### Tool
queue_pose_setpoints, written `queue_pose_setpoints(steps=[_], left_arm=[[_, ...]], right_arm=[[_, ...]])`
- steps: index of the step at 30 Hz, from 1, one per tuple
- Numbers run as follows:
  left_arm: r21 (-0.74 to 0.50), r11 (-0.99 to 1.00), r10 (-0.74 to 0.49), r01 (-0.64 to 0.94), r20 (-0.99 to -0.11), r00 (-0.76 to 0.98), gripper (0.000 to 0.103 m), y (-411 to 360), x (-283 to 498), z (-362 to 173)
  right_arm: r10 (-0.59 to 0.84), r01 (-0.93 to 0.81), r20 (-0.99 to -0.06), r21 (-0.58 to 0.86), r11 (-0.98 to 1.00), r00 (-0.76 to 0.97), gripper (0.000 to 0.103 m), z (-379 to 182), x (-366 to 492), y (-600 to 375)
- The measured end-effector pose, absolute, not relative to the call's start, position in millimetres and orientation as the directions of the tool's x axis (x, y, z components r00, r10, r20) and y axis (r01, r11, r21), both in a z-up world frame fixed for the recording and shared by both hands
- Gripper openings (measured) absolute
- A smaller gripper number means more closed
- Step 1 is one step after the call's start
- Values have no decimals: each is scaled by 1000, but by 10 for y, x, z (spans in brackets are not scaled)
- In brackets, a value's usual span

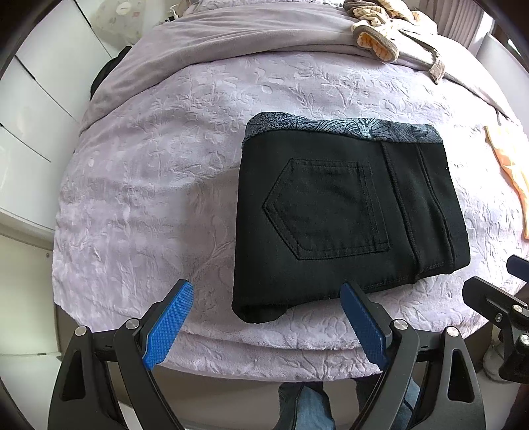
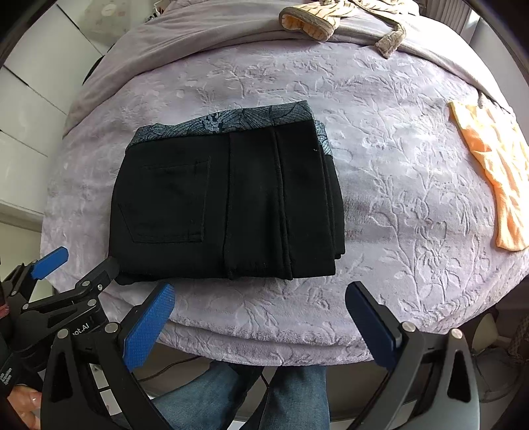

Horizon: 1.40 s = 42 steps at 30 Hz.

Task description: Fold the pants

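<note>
The black pants [image 1: 344,215] lie folded into a compact rectangle on the lilac bed cover [image 1: 148,185], back pocket up, grey patterned waistband at the far edge. They also show in the right wrist view [image 2: 228,198]. My left gripper [image 1: 266,291] is open and empty, just in front of the fold's near edge. My right gripper [image 2: 259,294] is open and empty, held off the near edge of the pants. The left gripper shows at the lower left of the right wrist view [image 2: 84,261].
An orange garment [image 2: 496,178] lies at the bed's right side. Striped clothes [image 1: 386,29] are piled at the far end on a grey blanket [image 1: 231,39]. White drawers [image 1: 29,132] stand to the left. The person's jeans-clad legs [image 2: 264,393] are below the bed's near edge.
</note>
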<state>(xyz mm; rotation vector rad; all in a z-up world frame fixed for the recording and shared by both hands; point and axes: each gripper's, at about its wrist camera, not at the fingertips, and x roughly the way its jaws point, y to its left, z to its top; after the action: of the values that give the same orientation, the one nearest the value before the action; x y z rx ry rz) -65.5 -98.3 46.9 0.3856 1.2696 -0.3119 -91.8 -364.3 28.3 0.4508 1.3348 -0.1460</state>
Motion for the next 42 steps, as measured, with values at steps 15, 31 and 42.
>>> queue_pose_setpoints(steps=[15, 31, 42], left_arm=[[117, 890, -5, 440, -964, 265, 91, -989, -672, 449], [121, 887, 0, 446, -965, 261, 91, -987, -646, 419], [123, 885, 1, 448, -965, 261, 91, -1001, -618, 396]], right_arm=[[149, 353, -961, 226, 908, 232, 103, 246, -917, -3613], [148, 344, -964, 220, 913, 223, 103, 229, -855, -3618], [147, 340, -965, 216, 915, 217, 103, 216, -821, -3600]])
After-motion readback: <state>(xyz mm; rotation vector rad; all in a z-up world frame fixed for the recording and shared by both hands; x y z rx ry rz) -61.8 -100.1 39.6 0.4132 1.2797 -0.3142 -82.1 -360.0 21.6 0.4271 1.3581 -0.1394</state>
